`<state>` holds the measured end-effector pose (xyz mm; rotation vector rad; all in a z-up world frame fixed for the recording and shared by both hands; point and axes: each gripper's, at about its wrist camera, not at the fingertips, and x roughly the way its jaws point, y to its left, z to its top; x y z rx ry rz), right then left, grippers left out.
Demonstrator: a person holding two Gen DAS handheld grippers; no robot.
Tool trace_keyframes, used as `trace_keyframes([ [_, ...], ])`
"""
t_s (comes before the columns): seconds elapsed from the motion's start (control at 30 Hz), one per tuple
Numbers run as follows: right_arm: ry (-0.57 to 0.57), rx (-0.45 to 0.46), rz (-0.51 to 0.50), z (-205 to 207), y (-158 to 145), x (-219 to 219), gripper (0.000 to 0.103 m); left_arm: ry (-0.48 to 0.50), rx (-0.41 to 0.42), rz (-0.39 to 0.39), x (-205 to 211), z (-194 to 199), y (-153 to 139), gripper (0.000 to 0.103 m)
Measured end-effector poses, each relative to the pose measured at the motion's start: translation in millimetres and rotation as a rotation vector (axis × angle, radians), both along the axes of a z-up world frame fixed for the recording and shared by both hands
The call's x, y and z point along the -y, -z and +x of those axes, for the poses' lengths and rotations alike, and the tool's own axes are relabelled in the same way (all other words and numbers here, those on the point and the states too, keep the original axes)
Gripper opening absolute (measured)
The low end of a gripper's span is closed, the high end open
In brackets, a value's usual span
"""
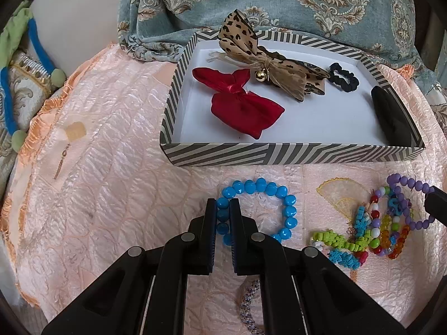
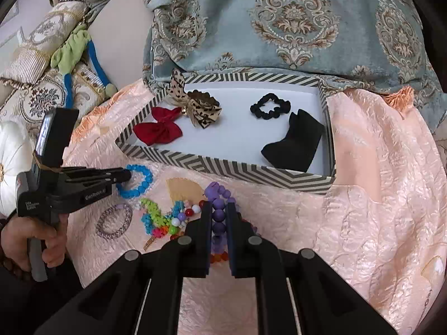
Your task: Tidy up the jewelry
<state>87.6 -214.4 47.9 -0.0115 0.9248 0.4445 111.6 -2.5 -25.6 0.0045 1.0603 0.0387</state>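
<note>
I have both grippers down among the loose bracelets on the pink quilted bedspread [image 1: 111, 195], in front of the shallow zigzag-striped cardboard box [image 1: 279, 155].

My left gripper [image 1: 223, 203] has its fingers drawn in around the left arc of the bright blue chunky-bead bracelet [image 1: 289, 209]; the beads sit squeezed between the pads while the rest of the loop lies flat on the bedspread.

My right gripper [image 2: 219, 209] is likewise narrowed onto a strand of the purple round-bead bracelet [image 2: 215, 192], with beads stacked in the slim gap between its fingers. Orange beads show just under that strand, so I cannot tell whether it has come free of the multicoloured tangle of bead and elastic bracelets [image 2: 164, 217] beside it.

The box already holds a red satin bow [image 1: 240, 106], a leopard-print ribbon bow with a small gold bell [image 1: 265, 61], a black ruffled scrunchie [image 1: 343, 76] and a black fabric piece [image 1: 391, 117].

I judge this to be the pick-up step for two bracelets at once. Next I need to lift each straight up, watch that the purple one doesn't drag its neighbours, then carry both over the near wall and release onto bare white floor.
</note>
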Motion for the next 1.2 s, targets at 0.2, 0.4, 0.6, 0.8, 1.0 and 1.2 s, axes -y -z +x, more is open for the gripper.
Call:
trace_keyframes([
  [0.2, 0.008, -0.009, -0.011, 1.0, 1.8, -0.3, 0.009, 0.004, 0.006, 0.000, 0.2, -1.1, -1.2, 0.000],
  [0.4, 0.007, -0.006, -0.021, 0.7, 2.2, -1.3, 0.009, 0.006, 0.006, 0.003, 1.2, -1.3, -1.0, 0.000],
  [0.6, 0.010, -0.005, -0.027, 0.7, 2.1, -1.5, 0.009, 0.007, 0.005, 0.004, 2.7, -0.9, -1.0, 0.000],
  [0.8, 0.006, -0.004, -0.038, -0.1, 1.9, -2.9, 0.009, 0.011, 0.005, 0.007, 2.4, -0.6, -0.9, 0.000],
  [1.0, 0.009, -0.002, -0.039, -0.6, 1.9, -3.2, 0.009, 0.012, 0.004, 0.007, 2.1, -0.5, -0.8, 0.000],
  [1.2, 0.012, -0.001, -0.041, -0.7, 2.2, -3.0, 0.009, 0.013, 0.002, 0.012, 2.6, -1.2, 0.1, 0.000],
])
